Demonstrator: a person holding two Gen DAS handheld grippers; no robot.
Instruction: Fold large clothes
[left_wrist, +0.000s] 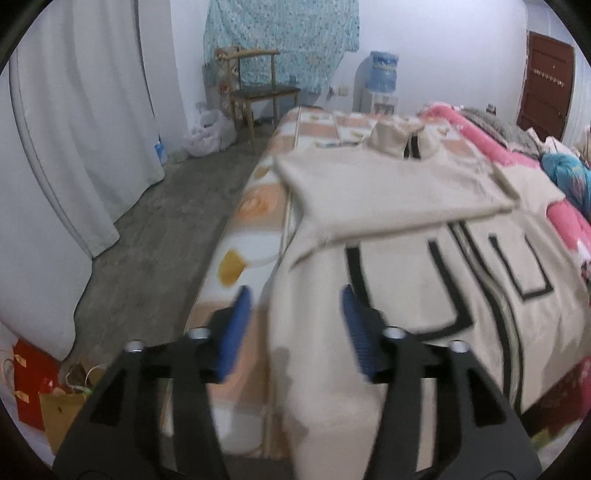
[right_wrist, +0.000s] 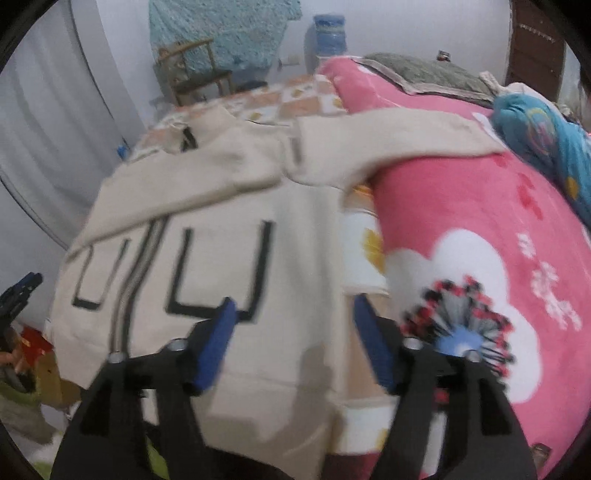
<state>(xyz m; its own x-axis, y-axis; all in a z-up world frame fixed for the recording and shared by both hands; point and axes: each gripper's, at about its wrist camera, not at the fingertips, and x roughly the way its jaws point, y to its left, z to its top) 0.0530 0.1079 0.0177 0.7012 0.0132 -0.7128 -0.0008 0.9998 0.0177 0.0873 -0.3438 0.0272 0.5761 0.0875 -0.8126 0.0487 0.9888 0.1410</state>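
Observation:
A beige zip jacket (left_wrist: 424, 258) with black rectangle outlines lies spread on the bed, hem toward me; it also shows in the right wrist view (right_wrist: 221, 229). One sleeve (left_wrist: 388, 184) is folded across its chest. The other sleeve (right_wrist: 399, 136) stretches out over the pink blanket. My left gripper (left_wrist: 295, 295) is open and empty, above the jacket's lower left corner at the bed edge. My right gripper (right_wrist: 293, 306) is open and empty, above the jacket's lower right hem. The left gripper's tip shows at the far left of the right wrist view (right_wrist: 22, 291).
The bed (left_wrist: 240, 236) has an orange-and-white patterned sheet. A pink flowered blanket (right_wrist: 461, 229) and blue bedding (right_wrist: 546, 140) lie on its right. A wooden chair (left_wrist: 258, 88), water dispenser (left_wrist: 380, 81), white curtain (left_wrist: 85, 129) and bags on the floor (left_wrist: 44, 398) stand to the left and behind.

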